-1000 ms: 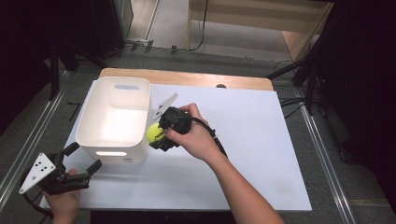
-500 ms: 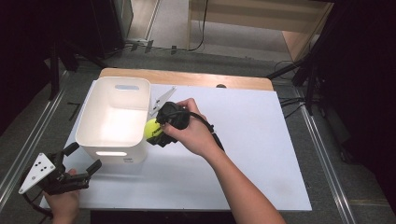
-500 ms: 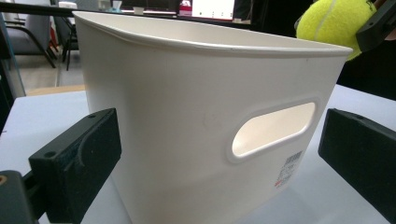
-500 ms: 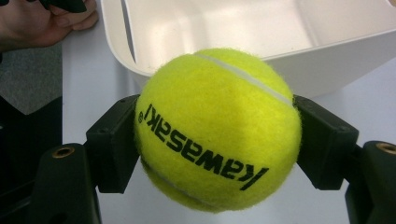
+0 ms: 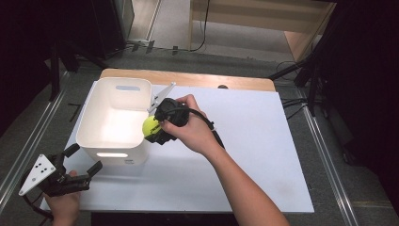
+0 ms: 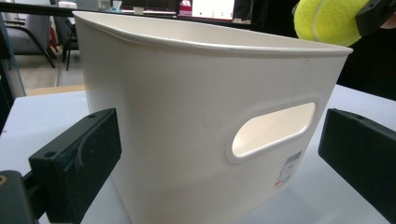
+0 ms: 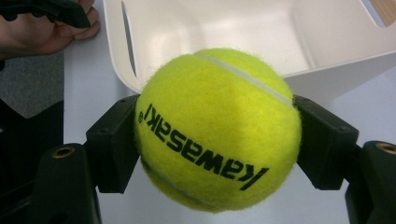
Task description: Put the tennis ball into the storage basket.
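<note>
My right gripper, clamped on the ball, has crept toward 10 o'clock to the bin rim: release comes next, I think. Left gripper waits at 7 o'clock, jaws wide, holding nothing.

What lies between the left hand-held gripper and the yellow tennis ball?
The white plastic bin stands between left hand-held gripper and yellow tennis ball, seen in the high view.

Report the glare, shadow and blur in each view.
High view: glare washes out the white plastic bin's floor; surroundings dark. Left gripper view: bin handle slot glows; near black jaws soft. Right gripper view: yellow felt tennis ball sharp, evenly lit, bin behind overexposed.
</note>
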`<state>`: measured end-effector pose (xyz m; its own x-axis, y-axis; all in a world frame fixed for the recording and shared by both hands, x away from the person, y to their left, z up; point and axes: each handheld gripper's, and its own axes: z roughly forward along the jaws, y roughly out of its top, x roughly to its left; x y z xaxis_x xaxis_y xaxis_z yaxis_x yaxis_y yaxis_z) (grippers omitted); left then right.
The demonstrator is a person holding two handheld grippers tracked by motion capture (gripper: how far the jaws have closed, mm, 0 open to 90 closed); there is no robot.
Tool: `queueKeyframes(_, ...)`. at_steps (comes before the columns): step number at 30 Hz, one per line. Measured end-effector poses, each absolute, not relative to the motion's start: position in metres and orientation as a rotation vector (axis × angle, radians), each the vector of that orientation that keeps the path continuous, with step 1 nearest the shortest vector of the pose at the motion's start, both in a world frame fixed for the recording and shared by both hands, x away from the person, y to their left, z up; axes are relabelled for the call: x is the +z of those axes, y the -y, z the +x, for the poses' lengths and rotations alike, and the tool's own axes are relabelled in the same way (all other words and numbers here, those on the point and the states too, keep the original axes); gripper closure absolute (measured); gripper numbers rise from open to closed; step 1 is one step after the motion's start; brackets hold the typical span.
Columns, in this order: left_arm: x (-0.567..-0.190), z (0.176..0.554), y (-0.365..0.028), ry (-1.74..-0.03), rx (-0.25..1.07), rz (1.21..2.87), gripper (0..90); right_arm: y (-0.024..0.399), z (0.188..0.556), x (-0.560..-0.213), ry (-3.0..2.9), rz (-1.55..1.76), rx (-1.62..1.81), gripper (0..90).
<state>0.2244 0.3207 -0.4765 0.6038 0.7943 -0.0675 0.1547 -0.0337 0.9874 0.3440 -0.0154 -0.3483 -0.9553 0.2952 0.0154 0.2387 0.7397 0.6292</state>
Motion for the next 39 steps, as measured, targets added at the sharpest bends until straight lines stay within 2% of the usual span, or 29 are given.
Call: queueKeyframes(39, -0.477, 0.224, -0.321, -0.826, 0.618, 1.541, 0.0, -0.017, 0.351, -0.338, -2.857, 0.381, 1.045, 22.9)
